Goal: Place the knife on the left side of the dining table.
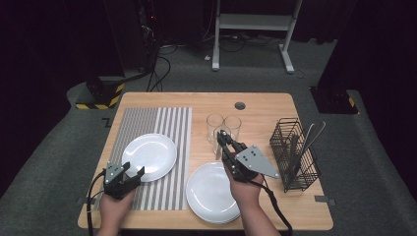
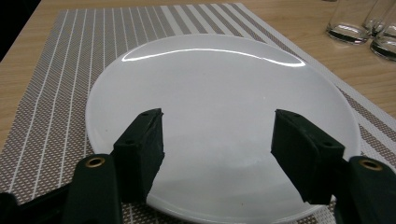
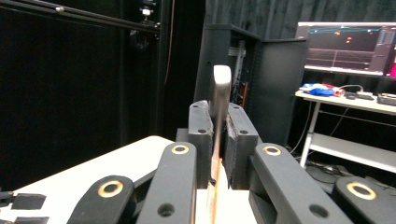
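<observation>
A white plate lies on the striped placemat. My left gripper is open, its jaws spread over the plate's near rim with nothing between them. A second white plate sits on bare wood at front centre. Above its far edge, my right gripper is shut on a thin metal utensil, seen edge-on and pointing up past the jaws. I cannot tell which kind of utensil it is.
Two clear glasses stand just beyond the right gripper. A black wire cutlery basket with several utensils stands at the right. Beyond the far table edge, a white desk frame stands on the floor.
</observation>
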Demonstrator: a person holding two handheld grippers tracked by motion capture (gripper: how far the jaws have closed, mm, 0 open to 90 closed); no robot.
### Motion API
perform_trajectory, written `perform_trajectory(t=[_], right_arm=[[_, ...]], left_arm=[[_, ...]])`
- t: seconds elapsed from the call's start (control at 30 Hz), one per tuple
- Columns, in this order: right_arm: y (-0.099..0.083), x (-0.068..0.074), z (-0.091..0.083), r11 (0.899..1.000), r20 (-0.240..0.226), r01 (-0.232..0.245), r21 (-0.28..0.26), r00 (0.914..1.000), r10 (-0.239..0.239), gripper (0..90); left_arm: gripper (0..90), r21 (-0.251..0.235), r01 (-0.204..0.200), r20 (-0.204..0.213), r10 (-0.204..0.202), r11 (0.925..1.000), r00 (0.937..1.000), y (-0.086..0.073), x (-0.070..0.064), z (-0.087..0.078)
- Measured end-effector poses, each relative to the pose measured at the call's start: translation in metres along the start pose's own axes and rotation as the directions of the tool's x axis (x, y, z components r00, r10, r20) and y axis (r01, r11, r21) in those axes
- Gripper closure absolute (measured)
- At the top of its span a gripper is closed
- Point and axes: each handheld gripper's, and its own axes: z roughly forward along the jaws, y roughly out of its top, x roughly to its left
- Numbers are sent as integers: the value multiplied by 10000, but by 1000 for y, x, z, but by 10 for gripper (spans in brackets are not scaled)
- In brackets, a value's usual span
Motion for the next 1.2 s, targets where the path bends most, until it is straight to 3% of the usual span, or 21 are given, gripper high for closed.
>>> perform_trajectory(t=[0.63, 1.2], right_arm=[[-5, 33, 18, 9999, -936, -100, 126, 9955, 112, 832], [-13, 53, 31, 9989, -1615, -311, 361, 9862, 366, 832]], left_arm=[[342, -28, -2, 64, 2, 10000, 10000, 0, 0, 0], [341, -82, 5, 149, -4, 10000, 9999, 0, 1, -1]])
